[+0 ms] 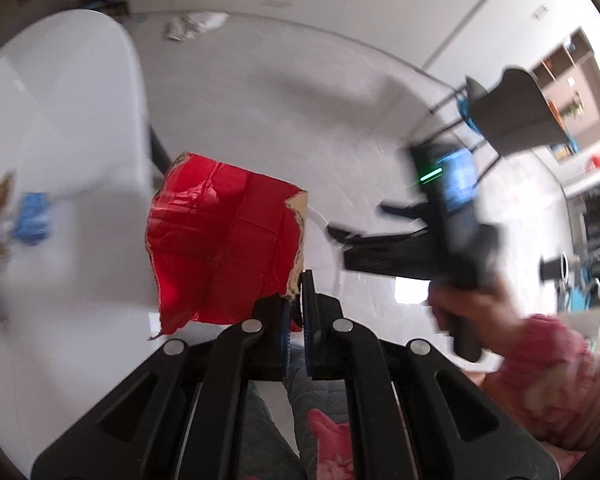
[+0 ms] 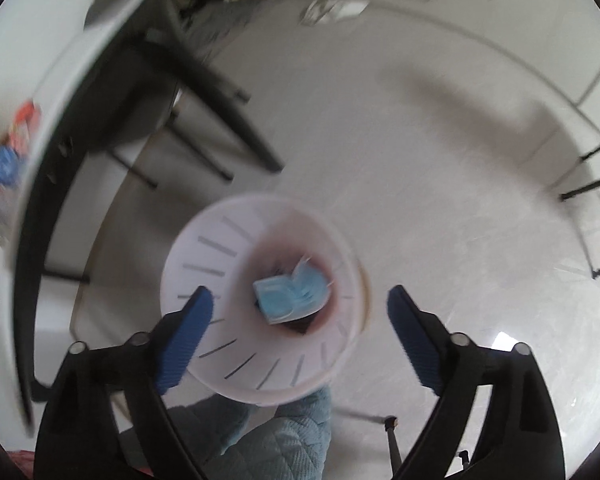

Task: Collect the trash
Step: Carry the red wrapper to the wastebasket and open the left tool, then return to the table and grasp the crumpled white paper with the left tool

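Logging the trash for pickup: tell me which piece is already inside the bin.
The light blue face mask, lying at the bottom of the white bin. The red wrapper hangs clamped in the left gripper.

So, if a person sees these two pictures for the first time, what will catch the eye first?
Probably the bright red wrapper with torn edges, pinched in the shut left tongs at the middle of the left view. In the right view, the open right tongs hang above a white bin on the floor, with a light blue face mask lying inside it.

Red creased wrapper (image 1: 224,240), white slotted bin (image 2: 260,300), light-blue mask (image 2: 290,294), pink patterned sleeve (image 1: 548,372)
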